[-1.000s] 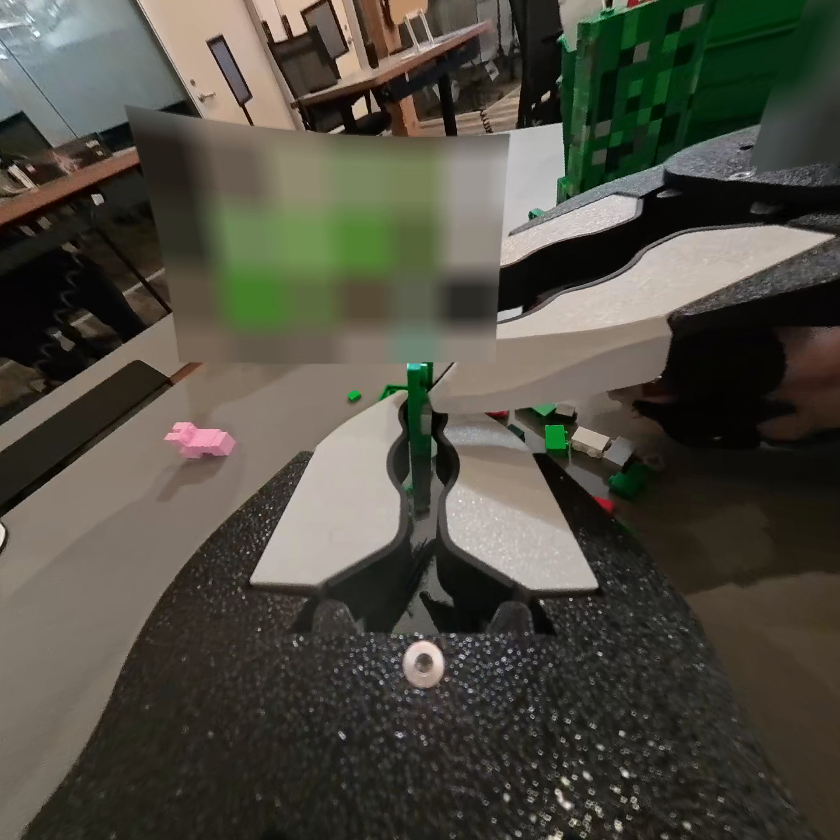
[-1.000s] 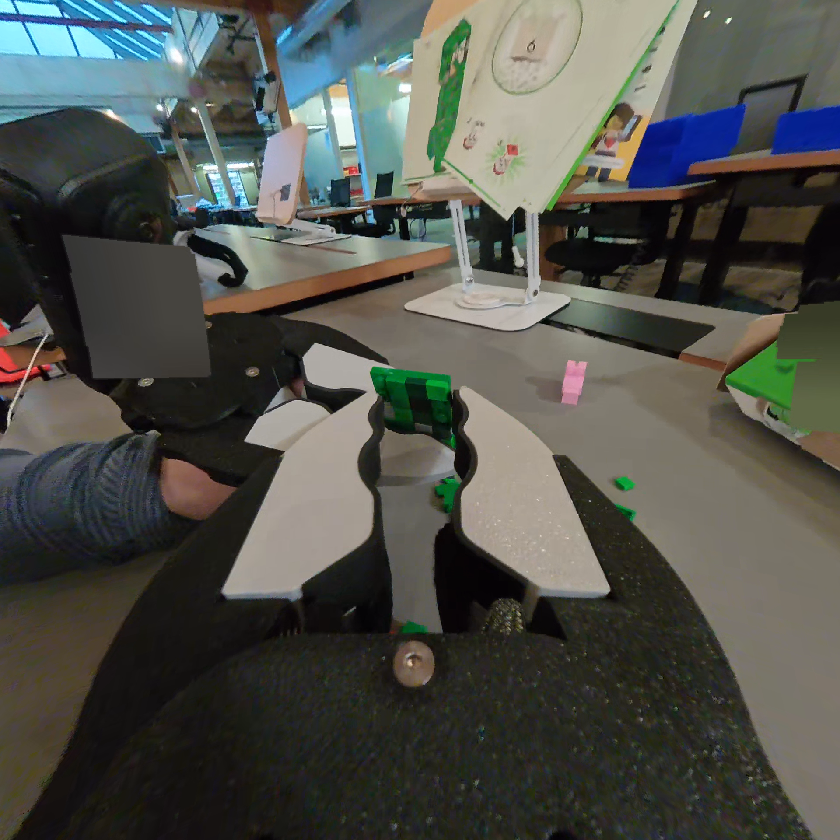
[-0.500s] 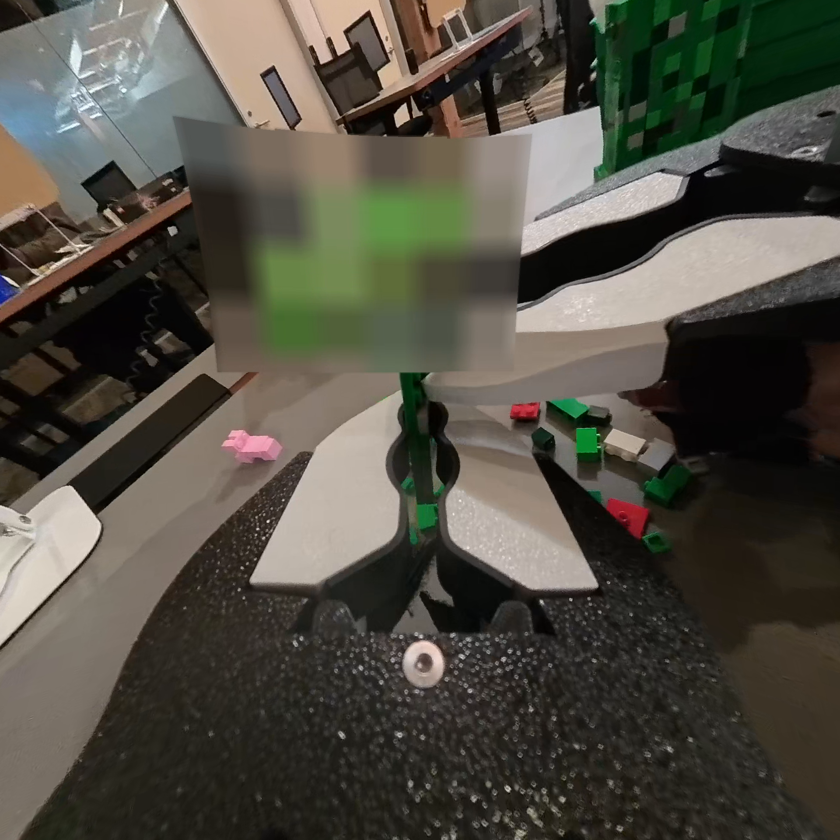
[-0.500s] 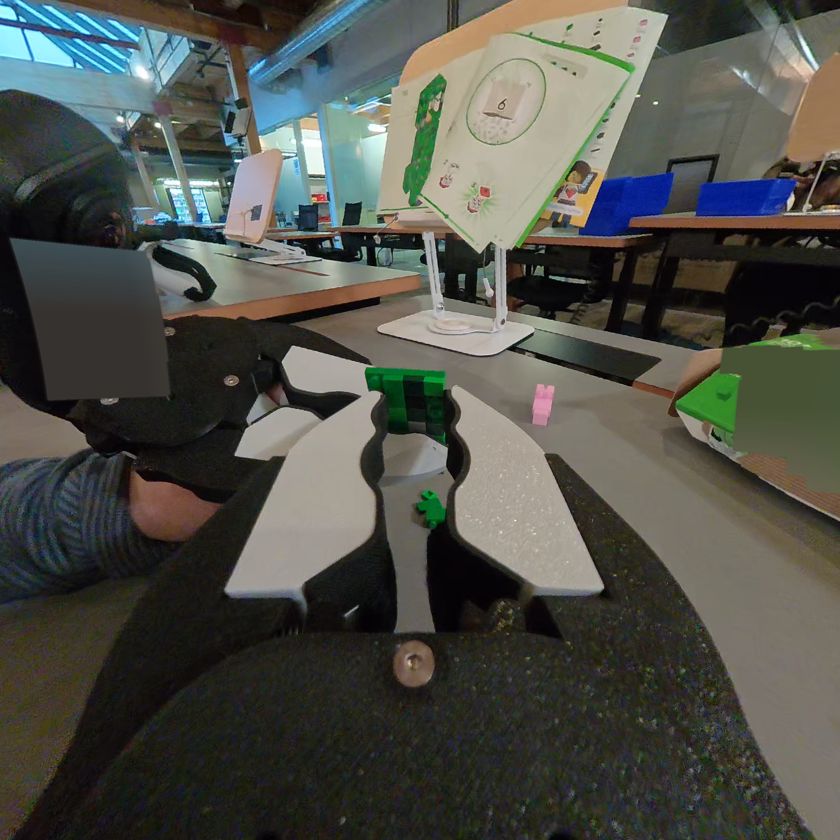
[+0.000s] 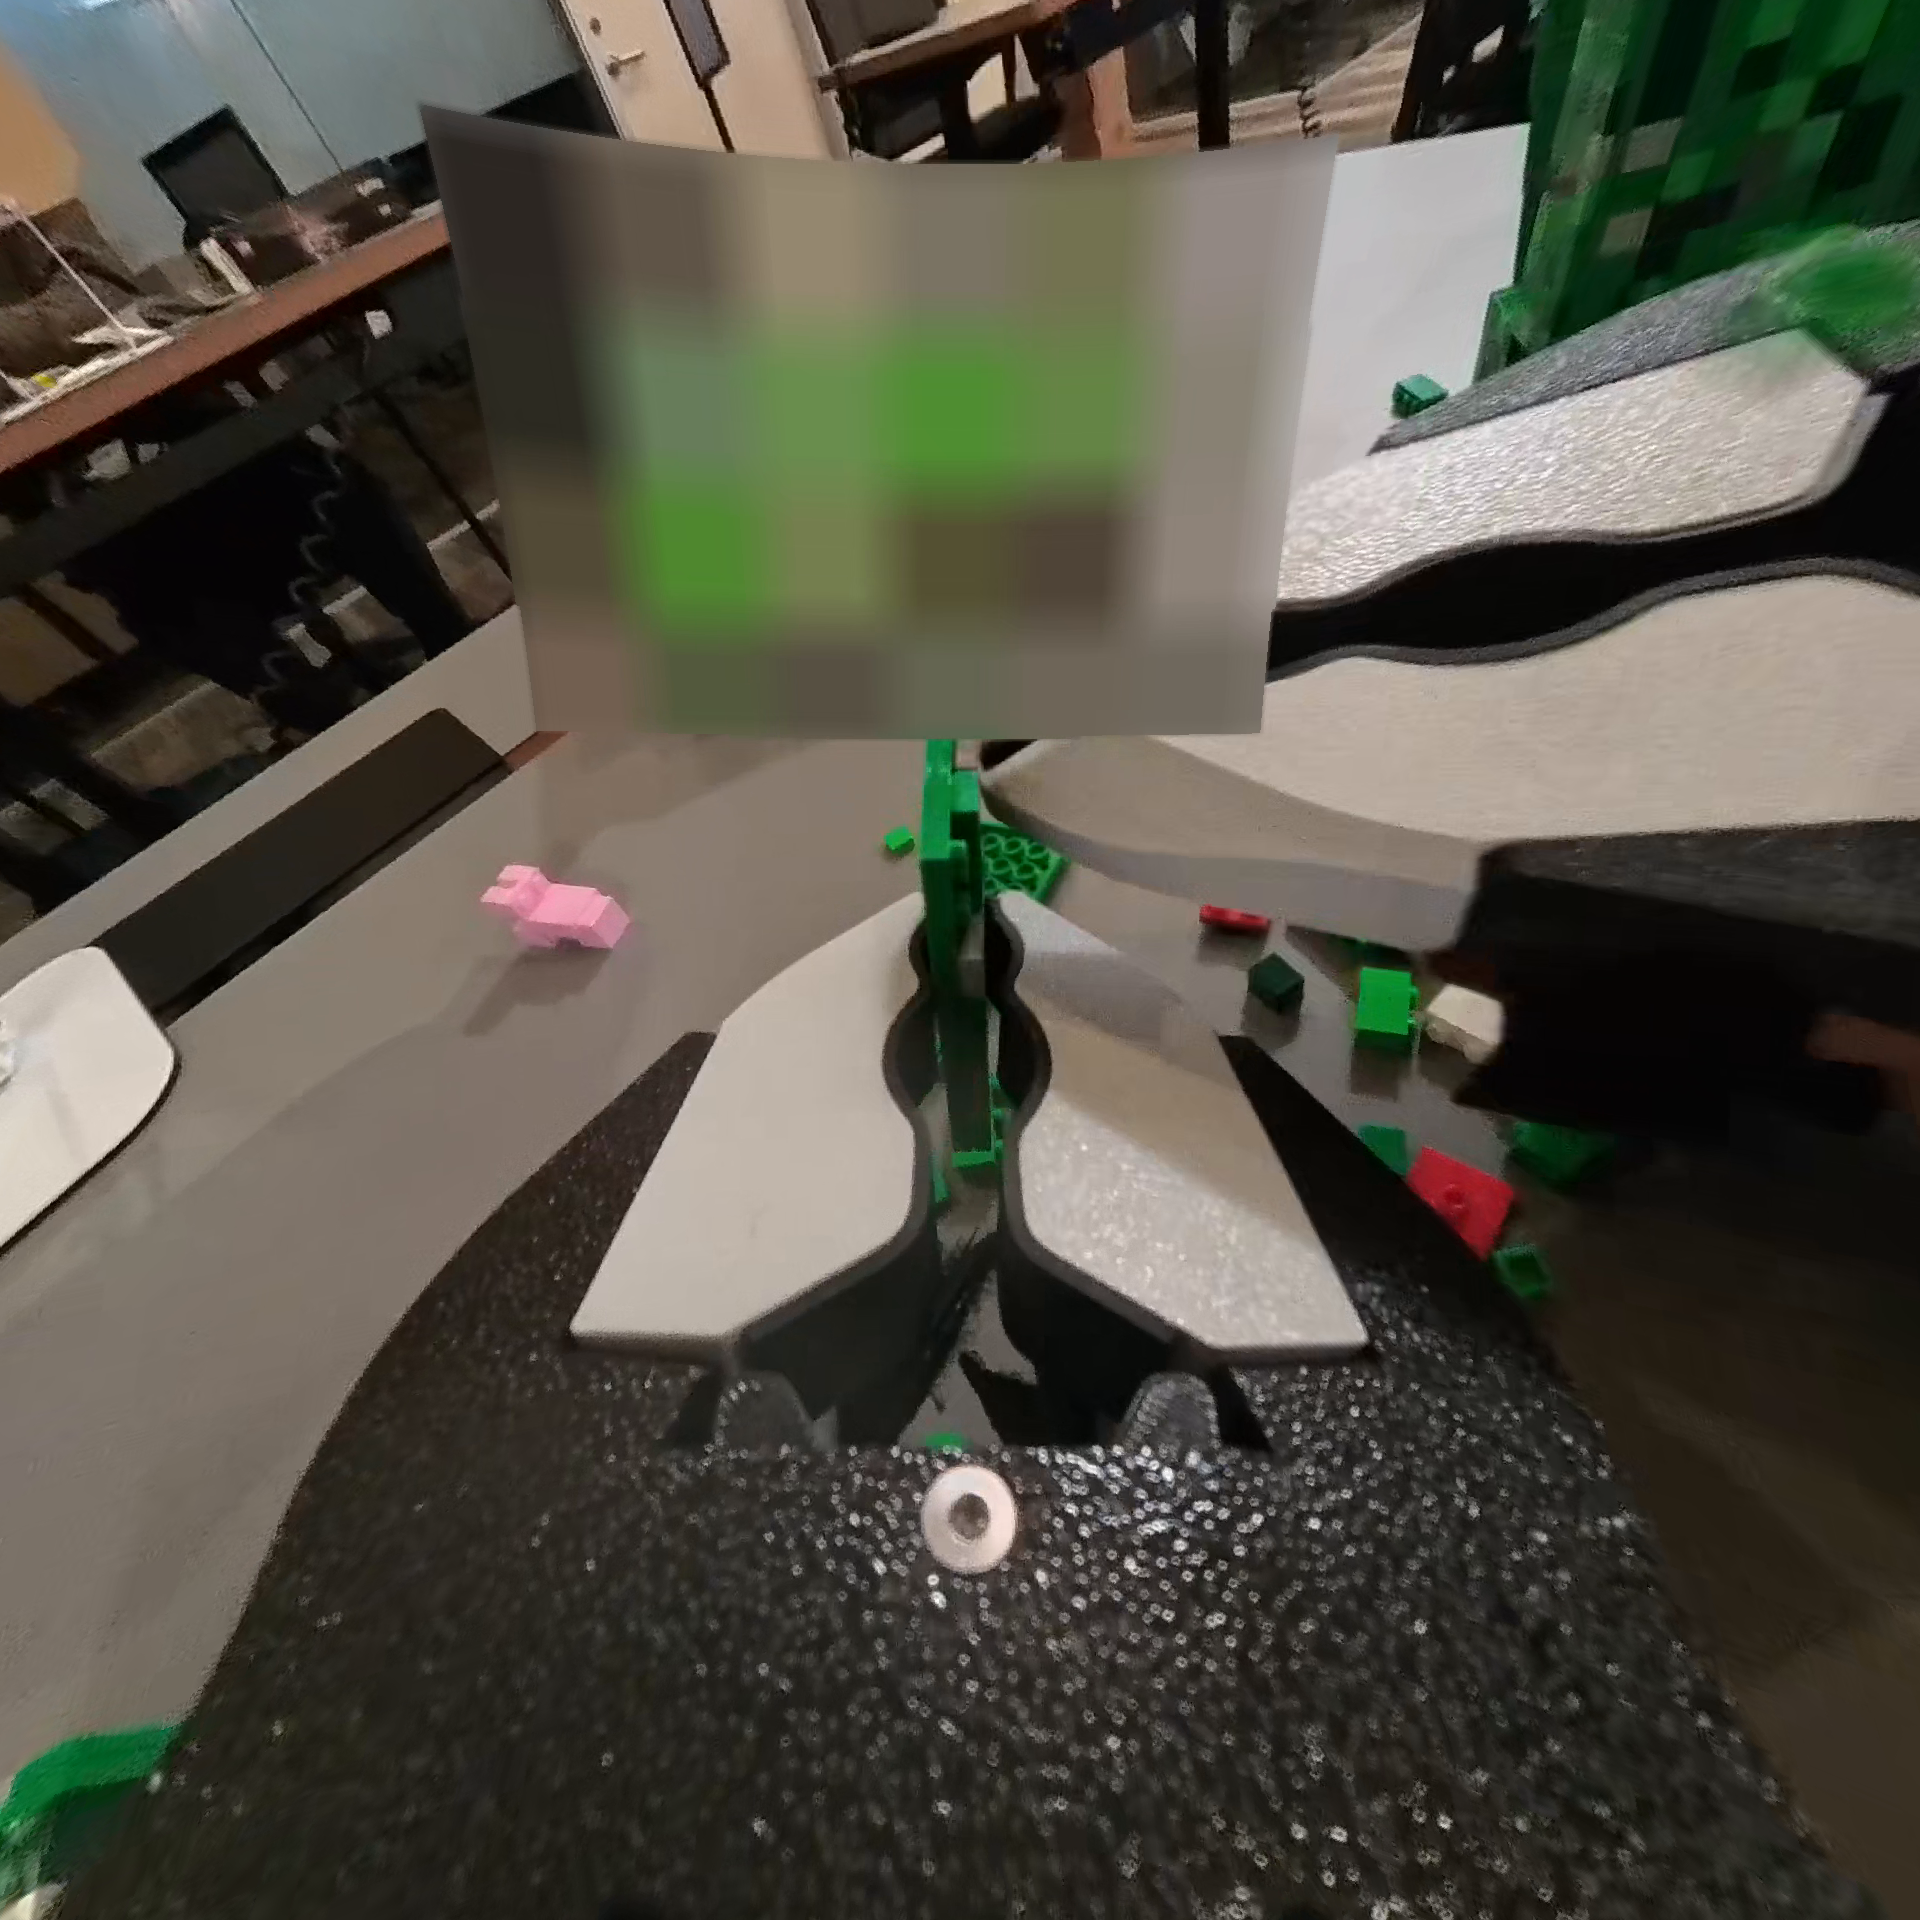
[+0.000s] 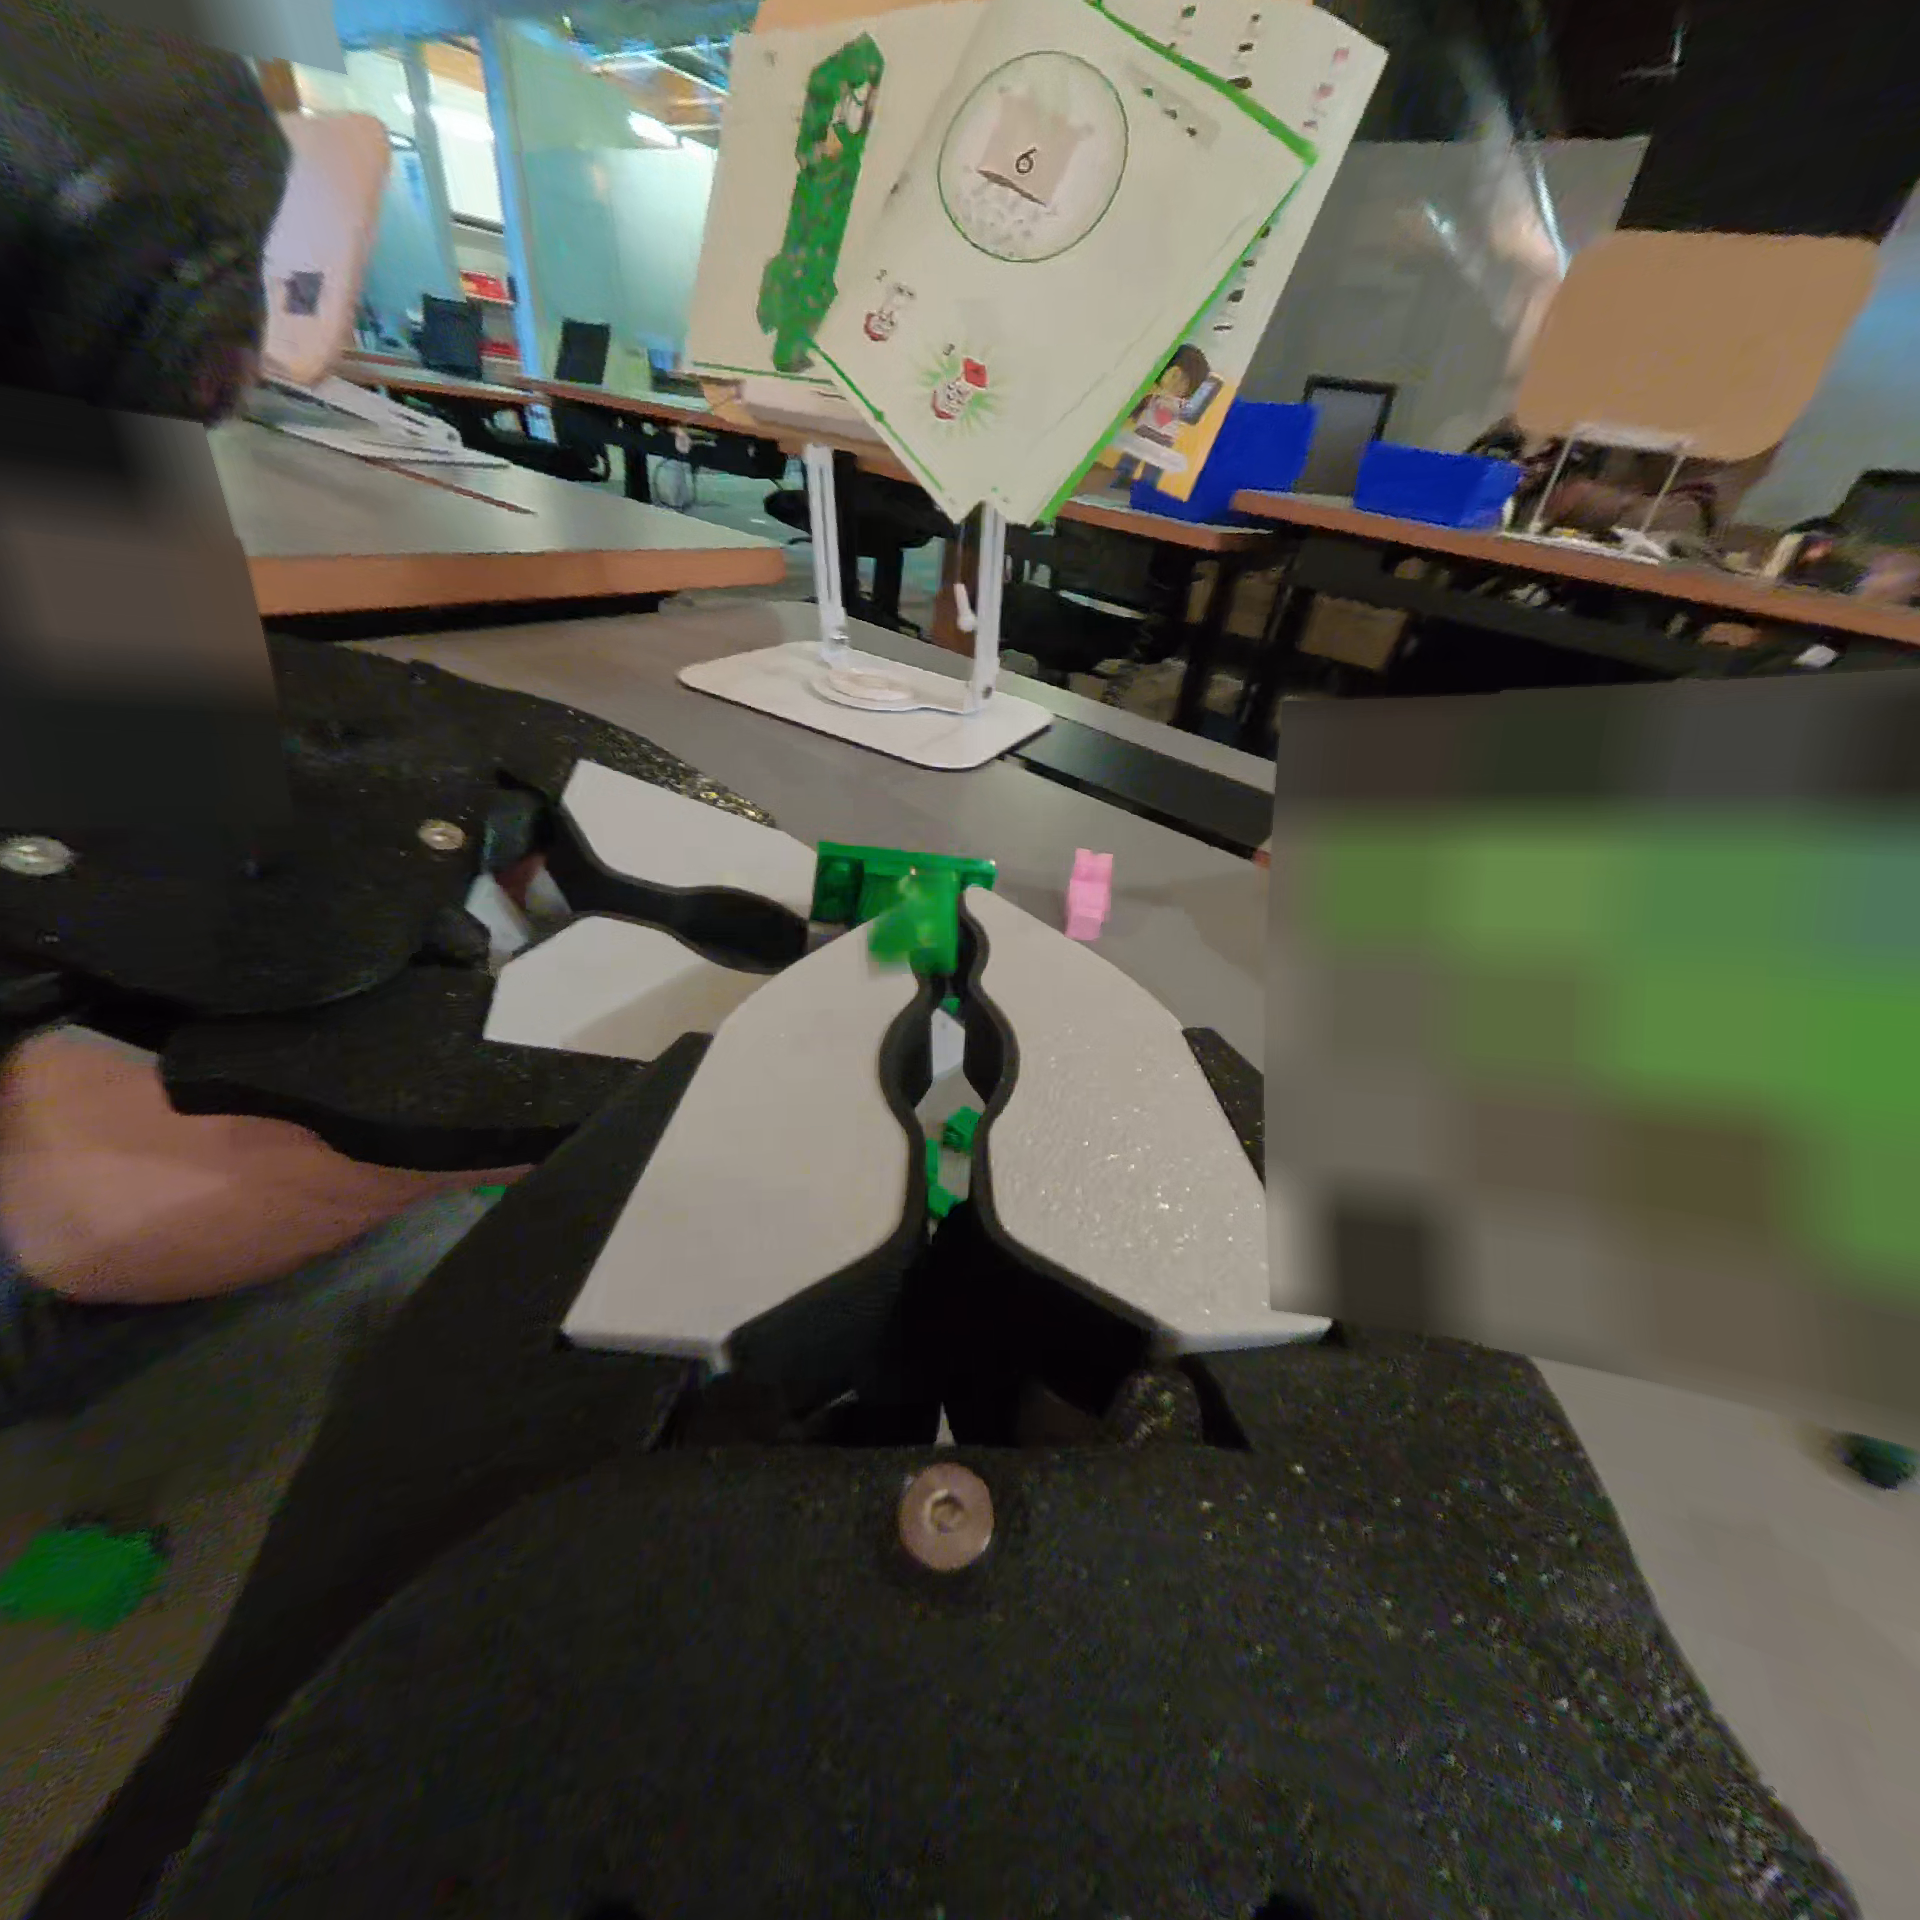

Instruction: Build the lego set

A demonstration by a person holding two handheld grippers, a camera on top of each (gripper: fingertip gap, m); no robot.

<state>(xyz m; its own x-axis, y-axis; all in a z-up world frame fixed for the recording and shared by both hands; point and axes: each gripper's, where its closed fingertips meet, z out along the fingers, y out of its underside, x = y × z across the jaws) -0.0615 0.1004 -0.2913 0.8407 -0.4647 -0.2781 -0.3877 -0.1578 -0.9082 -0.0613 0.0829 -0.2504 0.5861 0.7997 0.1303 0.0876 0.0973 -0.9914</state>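
Note:
My left gripper (image 5: 956,925) is shut on a thin green lego plate assembly (image 5: 948,997), seen edge-on and held upright above the grey table (image 5: 312,1091). The right gripper's fingers (image 5: 1299,821) reach in from the right, the lower tip touching the plate's top; a mosaic patch hides what is above. In the right wrist view my right gripper (image 6: 930,935) is almost closed on the near end of the green assembly (image 6: 883,883). The left gripper (image 6: 800,914) holds the assembly from the left.
Loose green, red and white bricks (image 5: 1387,1003) lie on the table to the right. A pink lego pig (image 5: 561,909) sits to the left; it also shows in the right wrist view (image 6: 1089,894). An instruction booklet (image 6: 997,229) stands on a white stand (image 6: 862,707). A green box (image 5: 1714,156) stands at the back right.
My right gripper's jaws have closed from a wide hold across the green assembly to a narrow pinch on its end. Both grippers have shifted slightly with the assembly between them.

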